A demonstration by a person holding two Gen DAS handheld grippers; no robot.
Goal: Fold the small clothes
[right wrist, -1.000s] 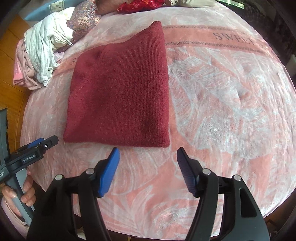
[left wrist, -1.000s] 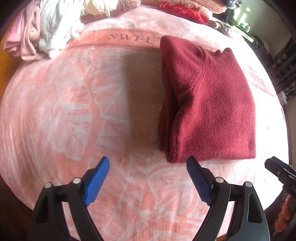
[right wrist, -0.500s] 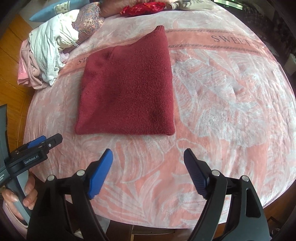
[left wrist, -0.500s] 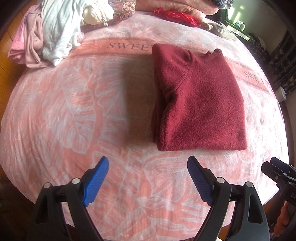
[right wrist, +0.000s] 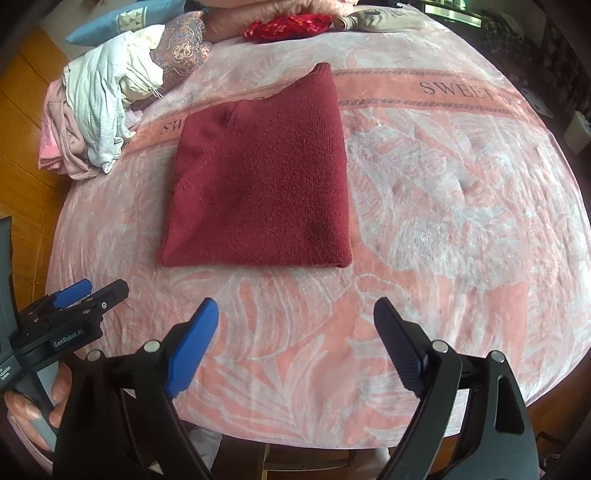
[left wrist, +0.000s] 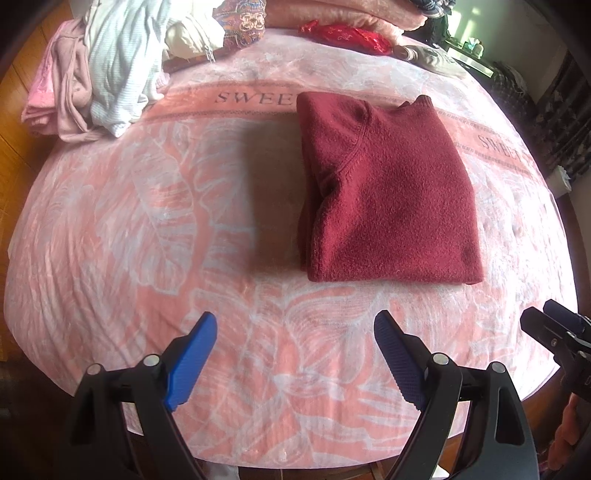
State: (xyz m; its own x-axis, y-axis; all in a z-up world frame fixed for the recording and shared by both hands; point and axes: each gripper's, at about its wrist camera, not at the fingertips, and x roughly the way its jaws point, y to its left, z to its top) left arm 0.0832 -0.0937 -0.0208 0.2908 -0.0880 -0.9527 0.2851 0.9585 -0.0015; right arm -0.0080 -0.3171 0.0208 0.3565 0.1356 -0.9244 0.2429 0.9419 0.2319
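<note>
My folded sweater (left wrist: pixel 391 199) lies flat mid-bed (left wrist: pixel 110 221), the clothes pile (left wrist: pixel 107 66) sits back-left, and pillows (left wrist: pixel 332 14) sit behind.

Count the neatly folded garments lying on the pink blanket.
1: the dark red sweater lies mid-blanket, beyond both open grippers. The clothes pile at the far left corner is unfolded and may hide more.

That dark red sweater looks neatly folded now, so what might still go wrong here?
1. The folded dark red knit sweater is thick, so carrying it by one edge may let the layers fall open.
2. The loose pile of pale clothes sits at the edge of the pink blanket and may slide to the floor.
</note>
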